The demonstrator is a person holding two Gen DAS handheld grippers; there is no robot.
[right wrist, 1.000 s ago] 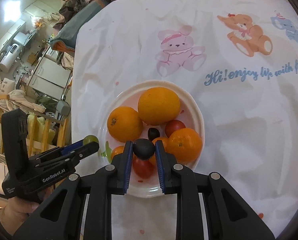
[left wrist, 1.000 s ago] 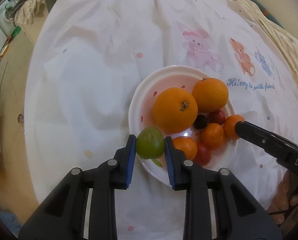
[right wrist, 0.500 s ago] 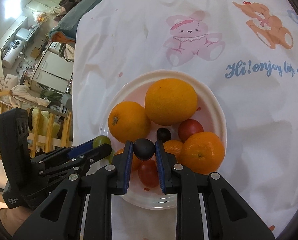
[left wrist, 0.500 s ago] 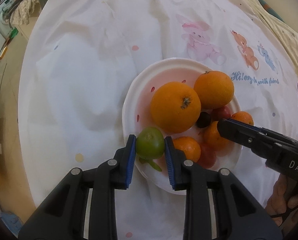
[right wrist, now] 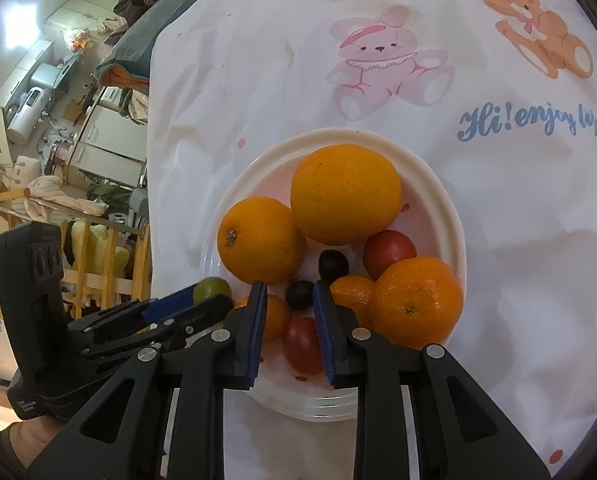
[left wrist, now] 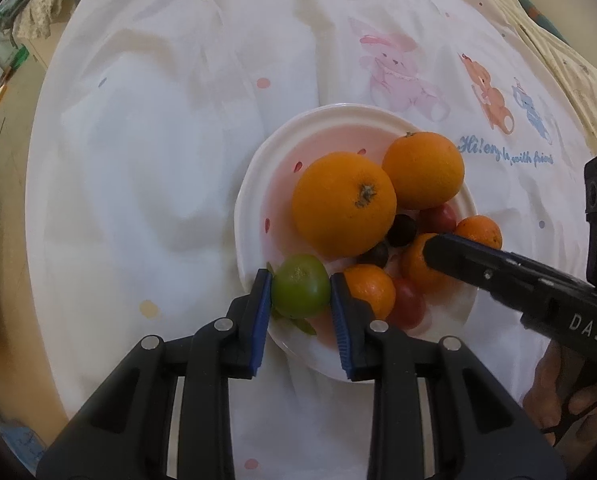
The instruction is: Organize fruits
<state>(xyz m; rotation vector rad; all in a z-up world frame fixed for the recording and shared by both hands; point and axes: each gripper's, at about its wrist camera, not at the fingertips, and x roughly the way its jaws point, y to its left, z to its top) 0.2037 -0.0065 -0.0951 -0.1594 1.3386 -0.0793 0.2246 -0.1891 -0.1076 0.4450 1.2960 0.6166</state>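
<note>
A white plate [left wrist: 254,184] [right wrist: 442,184] on the cartoon tablecloth holds two big oranges [left wrist: 344,204] [right wrist: 345,194], several small mandarins, red tomatoes [right wrist: 303,345] and dark grapes. My left gripper [left wrist: 300,290] is shut on a green fruit [left wrist: 300,291] over the plate's near rim; it also shows in the right wrist view [right wrist: 212,289]. My right gripper [right wrist: 290,300] is open over the plate; a dark grape [right wrist: 298,294] lies loose between its fingers among the fruit.
The white tablecloth [left wrist: 158,140] is printed with a pink bear [right wrist: 382,64] and blue lettering beyond the plate. The table edge falls off at the left, with room clutter [right wrist: 58,120] beyond.
My right gripper has opened and let go of the dark grape, which now lies on the plate. My left gripper has moved over the plate rim with the green fruit.
</note>
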